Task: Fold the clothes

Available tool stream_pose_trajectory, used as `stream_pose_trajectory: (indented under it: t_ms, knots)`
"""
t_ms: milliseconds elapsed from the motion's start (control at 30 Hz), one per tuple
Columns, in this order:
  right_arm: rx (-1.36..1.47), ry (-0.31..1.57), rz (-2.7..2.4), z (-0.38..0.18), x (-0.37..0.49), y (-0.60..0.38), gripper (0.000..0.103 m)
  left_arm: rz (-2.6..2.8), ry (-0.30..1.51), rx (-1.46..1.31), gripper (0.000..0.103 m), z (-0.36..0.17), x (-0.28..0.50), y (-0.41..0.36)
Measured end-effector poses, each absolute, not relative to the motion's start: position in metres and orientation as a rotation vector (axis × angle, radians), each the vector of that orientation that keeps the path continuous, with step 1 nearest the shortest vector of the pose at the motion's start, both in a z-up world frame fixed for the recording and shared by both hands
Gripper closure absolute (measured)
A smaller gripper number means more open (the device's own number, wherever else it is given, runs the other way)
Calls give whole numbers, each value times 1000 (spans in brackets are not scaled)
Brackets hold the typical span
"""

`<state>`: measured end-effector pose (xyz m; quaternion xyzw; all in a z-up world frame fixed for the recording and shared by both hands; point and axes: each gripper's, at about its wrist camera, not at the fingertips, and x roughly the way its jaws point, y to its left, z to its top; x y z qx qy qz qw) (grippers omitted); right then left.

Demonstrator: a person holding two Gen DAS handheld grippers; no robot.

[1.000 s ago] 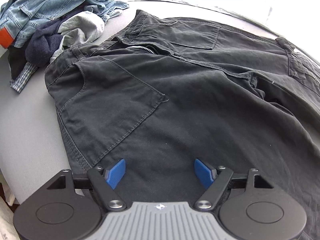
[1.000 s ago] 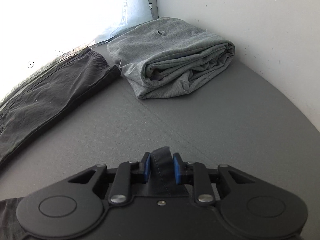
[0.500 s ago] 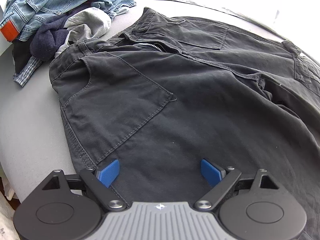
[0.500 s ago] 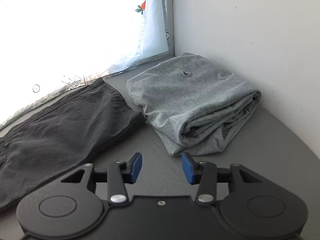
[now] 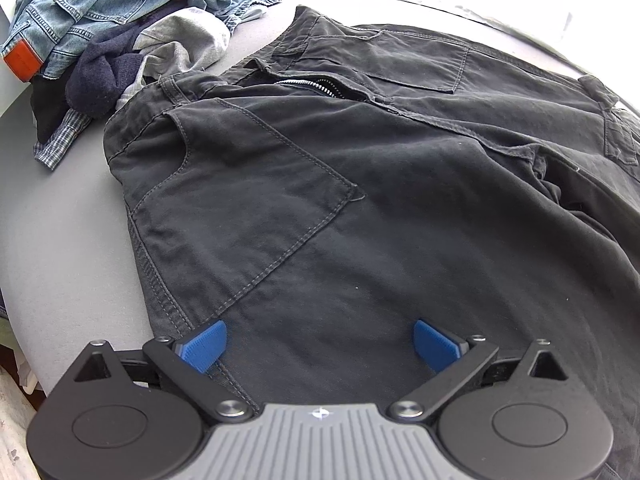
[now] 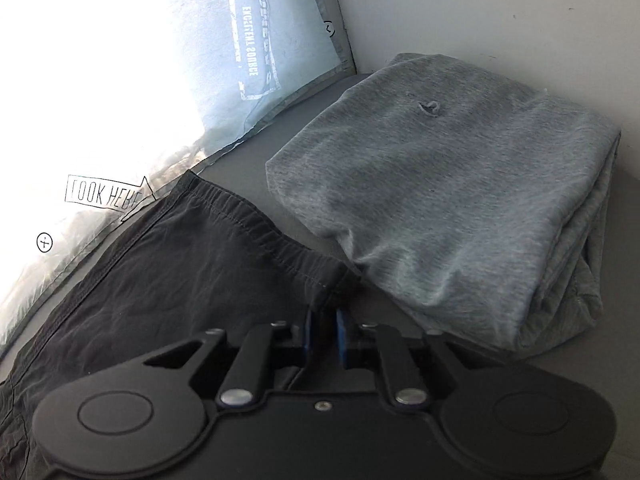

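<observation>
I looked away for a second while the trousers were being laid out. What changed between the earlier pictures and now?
The right gripper let go of the dark cloth it pinched, travelled to the trouser-leg hem beside the folded grey garment, and its fingers are closing at that hem's corner. The left gripper is opening wide over the black trousers, with no fold between its fingers. Trousers and the clothes pile stayed put.

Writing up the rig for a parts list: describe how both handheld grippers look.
The left gripper has a ribbed grey body with a small cross mark, flanked by round black discs, black linkage arms with silver pivots, and ridged blue fingers. The right gripper has a plain black body. No cables or sleeves show.
</observation>
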<state>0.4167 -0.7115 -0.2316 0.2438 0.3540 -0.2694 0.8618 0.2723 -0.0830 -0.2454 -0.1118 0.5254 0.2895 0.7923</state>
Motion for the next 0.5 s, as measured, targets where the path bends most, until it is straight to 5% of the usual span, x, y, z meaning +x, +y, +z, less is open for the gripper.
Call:
stream_pose_trajectory:
  t_ms: [267,367,500]
  knots:
    - [319,785,-605,-237,399,-695,92,624,1123,-252,2,-246,271,-81]
    - [234,809,-607,-232,396,-691,69,620,1116,-266,2,-247,269,-79]
    - [271,769,-570,-209,354,-687,54,619,1098,-276,1,-248,266,-79]
